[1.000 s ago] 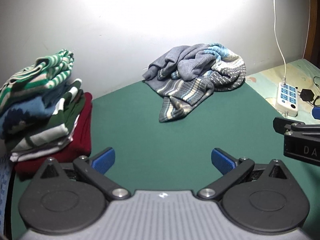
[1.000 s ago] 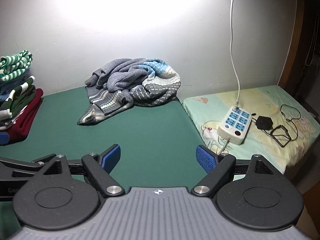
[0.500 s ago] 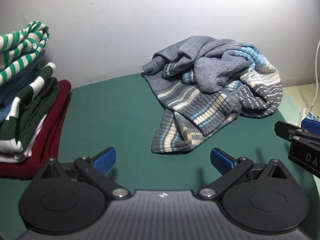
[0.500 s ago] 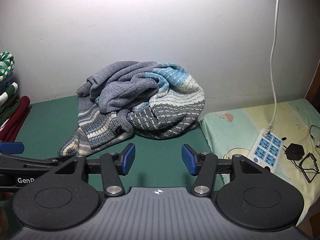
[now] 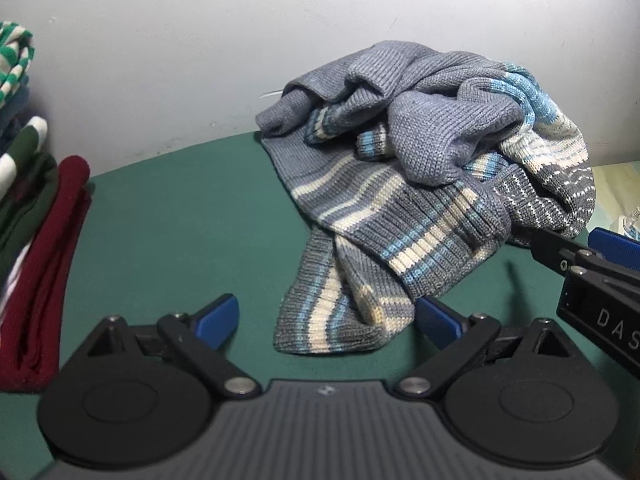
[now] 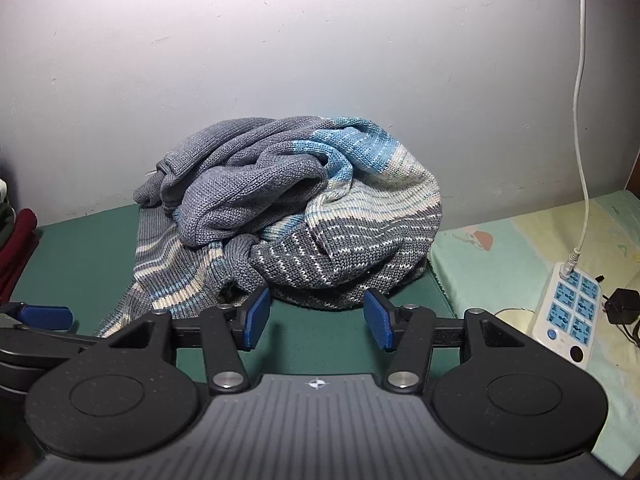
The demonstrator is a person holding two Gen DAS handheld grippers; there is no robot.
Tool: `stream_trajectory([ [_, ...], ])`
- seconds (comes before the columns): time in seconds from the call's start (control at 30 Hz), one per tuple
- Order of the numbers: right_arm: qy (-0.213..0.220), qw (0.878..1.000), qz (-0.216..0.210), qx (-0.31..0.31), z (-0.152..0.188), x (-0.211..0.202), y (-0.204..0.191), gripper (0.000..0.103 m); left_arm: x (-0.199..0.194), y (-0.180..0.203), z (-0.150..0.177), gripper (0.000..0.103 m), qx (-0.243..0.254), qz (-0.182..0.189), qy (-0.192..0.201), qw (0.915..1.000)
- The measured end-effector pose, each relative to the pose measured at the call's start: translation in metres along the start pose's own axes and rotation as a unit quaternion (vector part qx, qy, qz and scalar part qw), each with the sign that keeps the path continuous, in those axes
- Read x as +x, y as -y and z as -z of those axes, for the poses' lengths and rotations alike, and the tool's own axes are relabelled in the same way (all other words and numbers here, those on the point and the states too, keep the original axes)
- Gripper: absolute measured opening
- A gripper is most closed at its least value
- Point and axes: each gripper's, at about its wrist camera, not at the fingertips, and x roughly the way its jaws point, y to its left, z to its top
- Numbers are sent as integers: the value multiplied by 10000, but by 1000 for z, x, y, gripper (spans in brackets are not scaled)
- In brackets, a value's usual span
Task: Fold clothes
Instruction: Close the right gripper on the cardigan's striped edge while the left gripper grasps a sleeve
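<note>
- The left gripper (image 5: 326,318) was brought close to the crumpled grey-and-blue striped knit sweater (image 5: 424,184).
- The right gripper (image 6: 316,318) was brought near it too, its jaws narrowed, nothing between them.

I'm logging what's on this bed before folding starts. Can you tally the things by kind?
Crumpled knit sweater: 1
Stack of folded clothes: 1 (how many garments it holds I cannot tell)
Power strip: 1
Black adapter with its cord: 1
Claws: 2, left claw and right claw
Total: 6
</note>
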Motion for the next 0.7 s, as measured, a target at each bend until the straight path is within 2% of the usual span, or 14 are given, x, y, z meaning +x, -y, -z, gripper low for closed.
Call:
stream_trajectory([
  [0.1, 170, 9998, 93, -38, 3, 4, -1, 56, 3, 1, 3, 99, -27, 80, 74, 9999],
  [0.13, 136, 9999, 85, -9, 5, 6, 0, 57, 4, 3, 5, 103, 50, 30, 115, 9999],
  [0.2, 37, 9999, 38, 116, 7, 8, 4, 57, 3, 3, 7, 102, 108, 14, 210, 9997],
  [0.27, -65, 9998, 4, 210, 8, 9, 9, 57, 5, 0, 4, 103, 2, 100, 111, 9999],
  [0.4, -76, 9999, 85, -36, -7, -1, 10, 56, 7, 1, -4, 102, 71, 123, -87, 9999],
  [0.53, -425, 9991, 14, -35, -35, 7, 15, 69, 9, 0, -9, 102, 86, 149, -155, 9997],
  [0.63, -468, 9988, 152, 16, -38, 21, 18, 69, 10, 3, -10, 102, 55, 113, -97, 9999],
  [0.7, -587, 9982, 83, 121, -35, 33, 20, 68, 8, 4, -9, 101, 18, 102, -32, 9999],
])
